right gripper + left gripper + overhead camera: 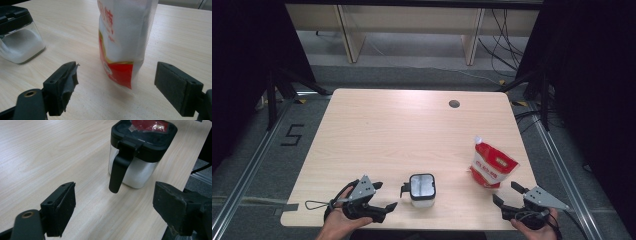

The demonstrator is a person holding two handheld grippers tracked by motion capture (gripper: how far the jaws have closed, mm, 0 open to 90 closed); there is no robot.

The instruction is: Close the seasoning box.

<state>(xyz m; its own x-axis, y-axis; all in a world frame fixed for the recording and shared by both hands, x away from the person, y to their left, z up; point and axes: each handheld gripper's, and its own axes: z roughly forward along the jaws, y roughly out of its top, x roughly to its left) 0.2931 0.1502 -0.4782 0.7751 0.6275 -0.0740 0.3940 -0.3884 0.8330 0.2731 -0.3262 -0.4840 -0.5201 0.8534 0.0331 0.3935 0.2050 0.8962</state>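
- Pale wood-grain table, rounded corners.
- Glossy red-and-white pouch, standing at the right side, white grains inside.
- Squarish clear canister with black lid and handle, near the front edge, centre.
- Left gripper low, aimed at the canister, jaws spread, nothing between them.
- Right gripper faces the pouch, jaws spread.

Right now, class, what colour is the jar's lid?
Black; the lid shows best in the left gripper view.

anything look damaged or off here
One thing: the rubber pad on one finger of the right gripper is torn and peeling off its black jaw. The red-and-white plastic pouch stands upright and the clear, black-lidded canister shows no spill.
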